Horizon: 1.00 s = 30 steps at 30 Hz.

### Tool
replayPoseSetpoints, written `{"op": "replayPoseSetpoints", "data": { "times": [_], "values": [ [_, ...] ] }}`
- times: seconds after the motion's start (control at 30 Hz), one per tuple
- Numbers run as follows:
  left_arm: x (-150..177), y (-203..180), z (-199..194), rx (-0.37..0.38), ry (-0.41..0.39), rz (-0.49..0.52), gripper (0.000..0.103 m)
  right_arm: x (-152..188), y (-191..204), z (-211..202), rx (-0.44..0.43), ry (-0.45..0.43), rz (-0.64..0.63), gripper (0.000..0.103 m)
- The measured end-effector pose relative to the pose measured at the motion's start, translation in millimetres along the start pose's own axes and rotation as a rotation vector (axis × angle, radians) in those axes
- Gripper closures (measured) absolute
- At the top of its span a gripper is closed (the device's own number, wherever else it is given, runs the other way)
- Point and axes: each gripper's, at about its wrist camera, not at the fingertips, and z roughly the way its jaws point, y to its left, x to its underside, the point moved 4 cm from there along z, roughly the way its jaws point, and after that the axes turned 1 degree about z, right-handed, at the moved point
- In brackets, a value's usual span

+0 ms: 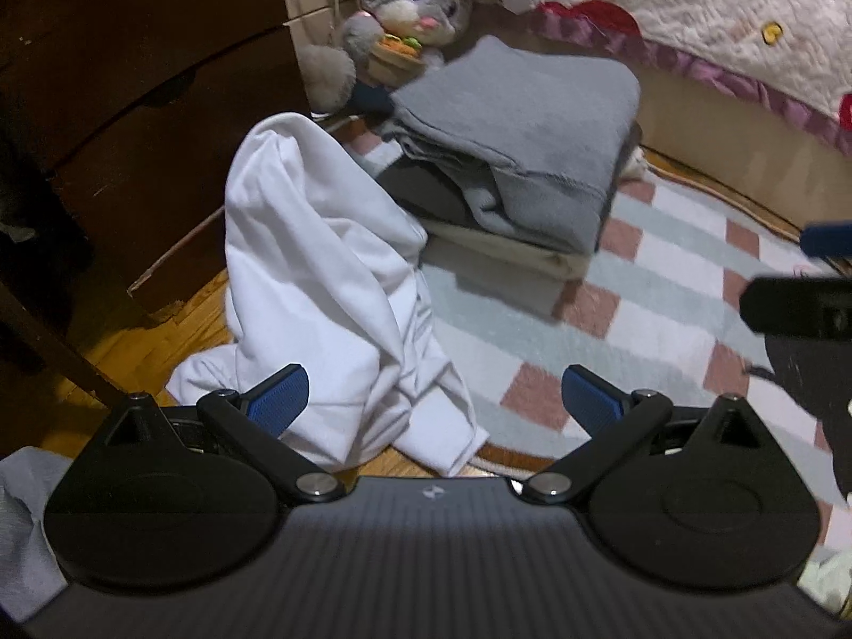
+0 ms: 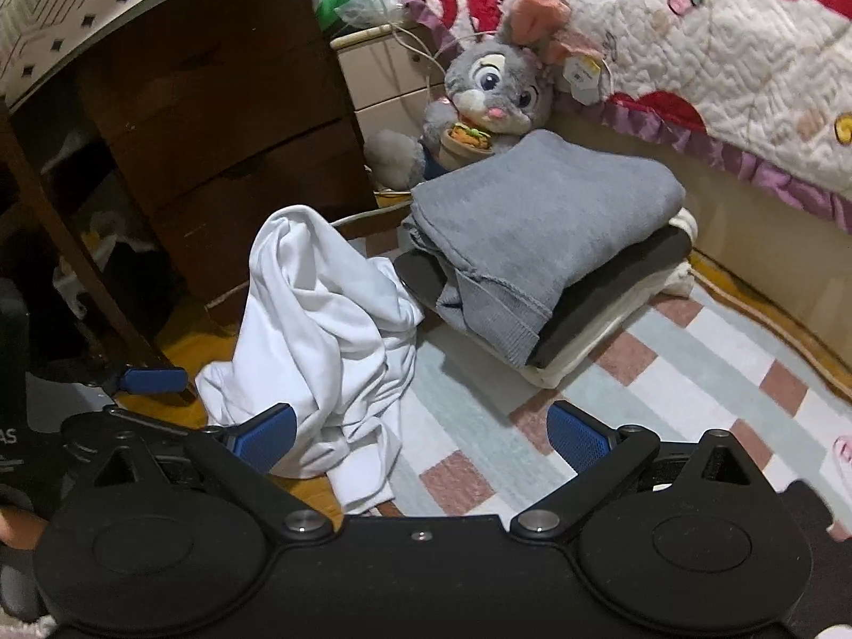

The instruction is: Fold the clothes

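Observation:
A crumpled white garment [image 1: 325, 287] lies in a heap at the rug's left edge, partly on the wooden floor; it also shows in the right wrist view [image 2: 325, 335]. Behind it stands a stack of folded clothes [image 1: 522, 128] with a grey sweater on top, also in the right wrist view [image 2: 538, 234]. My left gripper [image 1: 434, 399] is open and empty, its left pad just in front of the white heap. My right gripper [image 2: 420, 434] is open and empty, close above the heap's near edge.
A dark wooden dresser [image 1: 149, 80] stands at the left. A grey plush rabbit [image 2: 490, 101] sits behind the stack. A bed with a quilted cover [image 2: 692, 42] runs along the right. A checked rug [image 1: 665, 277] covers the floor. The other gripper [image 1: 799, 309] shows at the right edge.

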Motion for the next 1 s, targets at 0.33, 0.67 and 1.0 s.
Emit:
{"op": "replayPoseSetpoints", "data": {
  "times": [0.33, 0.67, 1.0],
  "values": [
    [2.9, -4.3, 22.7, 0.025, 0.02, -0.069, 0.0, 5.7, 2.0, 7.2, -0.04, -0.002, -0.013, 0.001],
    [9.8, -8.6, 34.7, -0.011, 0.035, -0.03, 0.0, 9.9, -1.0, 6.0, -0.046, -0.016, -0.013, 0.001],
    [12.3, -8.0, 37.6, -0.001, 0.048, -0.031, 0.0, 15.2, -6.4, 13.0, -0.028, 0.011, -0.003, 0.001]
  ]
}}
